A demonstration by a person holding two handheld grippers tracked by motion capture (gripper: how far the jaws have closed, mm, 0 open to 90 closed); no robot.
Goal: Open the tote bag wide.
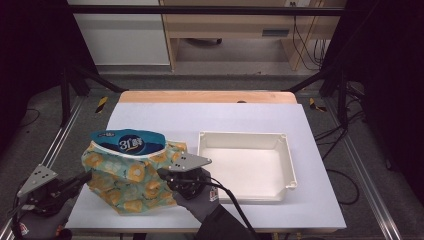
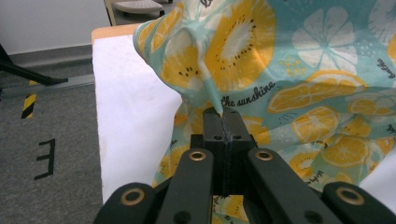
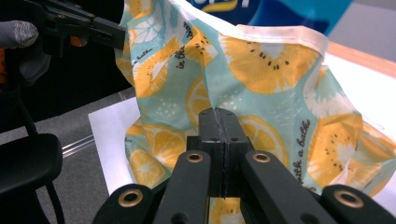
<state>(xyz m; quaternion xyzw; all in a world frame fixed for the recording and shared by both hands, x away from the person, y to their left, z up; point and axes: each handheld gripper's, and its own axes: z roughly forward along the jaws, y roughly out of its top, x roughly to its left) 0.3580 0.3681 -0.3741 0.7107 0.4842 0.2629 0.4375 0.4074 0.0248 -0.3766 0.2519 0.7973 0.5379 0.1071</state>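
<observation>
A teal cloth bag [image 1: 127,180] printed with orange slices stands at the table's front left, and a blue packet [image 1: 129,141] sticks out of its open top. At the bag's left side my left gripper [image 1: 86,178] is shut on a pinch of the cloth [image 2: 215,105]. My right gripper [image 1: 162,173] pinches the bag's right side, its jaws closed on the fabric [image 3: 219,108]. In the right gripper view the other gripper [image 3: 109,32] shows at top left, also on the cloth. The bag's lower part rests on the table.
A white rectangular tray [image 1: 287,160] sits to the right of the bag. The white table top [image 1: 210,117] ends in a wooden strip at the back. Grey floor and black frame rails surround the table.
</observation>
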